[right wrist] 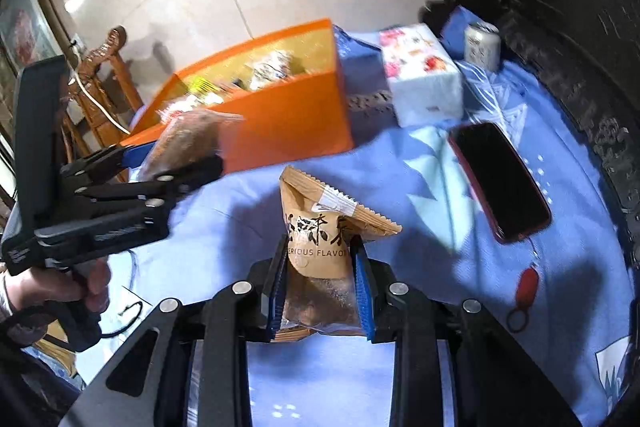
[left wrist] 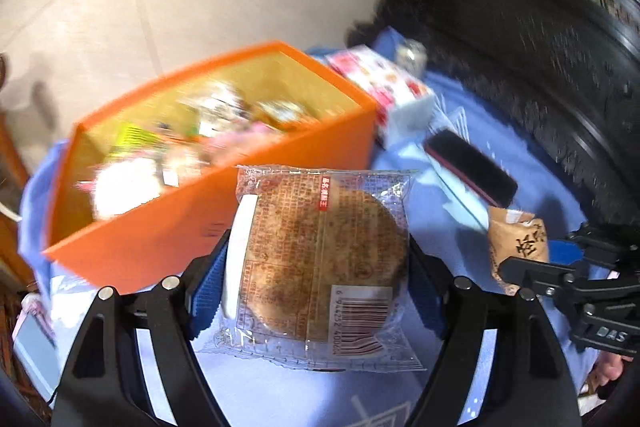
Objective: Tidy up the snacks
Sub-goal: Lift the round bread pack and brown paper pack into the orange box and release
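Two snacks being carried at once, both tongs loaded.
Left tongs [left wrist: 320,291] pinching flat cake pkt [left wrist: 320,259] w/ orange box [left wrist: 248,219] just ahead for dropping in; right tongs [right wrist: 320,291] squeezing brown pouch [right wrist: 320,247] upright.

Glossy clear plastic wraps the round cake [left wrist: 324,259]. The brown packet [right wrist: 320,247] looks matt. Smooth orange box [left wrist: 280,203], glossy phone [right wrist: 500,183], soft blue cloth [right wrist: 420,287].
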A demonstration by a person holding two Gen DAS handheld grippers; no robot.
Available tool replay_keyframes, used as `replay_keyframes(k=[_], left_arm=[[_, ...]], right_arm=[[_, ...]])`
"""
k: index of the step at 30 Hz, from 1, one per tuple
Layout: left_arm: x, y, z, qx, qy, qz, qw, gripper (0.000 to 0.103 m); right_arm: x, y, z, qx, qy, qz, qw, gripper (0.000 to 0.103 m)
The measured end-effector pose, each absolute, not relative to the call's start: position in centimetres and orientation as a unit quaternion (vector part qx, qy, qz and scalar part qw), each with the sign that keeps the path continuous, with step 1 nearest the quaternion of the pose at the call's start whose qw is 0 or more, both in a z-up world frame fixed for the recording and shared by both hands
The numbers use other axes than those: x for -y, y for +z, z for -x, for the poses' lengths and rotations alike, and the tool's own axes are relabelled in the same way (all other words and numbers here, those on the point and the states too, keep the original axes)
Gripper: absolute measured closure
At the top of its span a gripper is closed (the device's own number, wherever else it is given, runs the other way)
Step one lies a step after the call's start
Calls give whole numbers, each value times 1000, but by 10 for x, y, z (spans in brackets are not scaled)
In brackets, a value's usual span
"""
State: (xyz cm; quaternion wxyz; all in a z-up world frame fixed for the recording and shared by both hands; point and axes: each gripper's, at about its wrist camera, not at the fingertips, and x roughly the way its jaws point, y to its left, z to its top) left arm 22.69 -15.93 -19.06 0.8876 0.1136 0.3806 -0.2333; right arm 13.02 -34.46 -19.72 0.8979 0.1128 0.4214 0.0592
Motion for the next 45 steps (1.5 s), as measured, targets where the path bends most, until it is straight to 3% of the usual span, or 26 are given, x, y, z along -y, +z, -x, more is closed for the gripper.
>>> replay_keyframes(k=[13, 19, 27, 28, 29, 30, 31, 45], left_arm=[[44, -72, -275, -303, -123, -17, 945, 27], [43, -58, -319, -295, -107, -10, 949, 27], [54, -81, -357, -322, -95, -7, 942, 26], [54, -83, -359, -325, -94, -8, 941, 25], [54, -84, -360, -327, -95, -8, 940, 16], [54, -83, -358, -326, -91, -9, 941, 4], [53, -81, -356, -321, -82, -12, 943, 4], [45, -74, -336, -341, -62, -22, 938, 4]], right_arm=[[281, -80, -229, -297, 118, -97, 942, 73], [264, -65, -286, -299, 119, -84, 943, 73], [257, -84, -334, -328, 93, -71, 937, 73], [259, -85, -336, -329, 86, -73, 937, 66], [261, -86, -337, -330, 78, -75, 938, 39], [261, -86, -336, -328, 67, -74, 939, 23], [262, -84, -333, -322, 56, -72, 942, 3], [248, -78, -300, -352, 39, -48, 934, 4]])
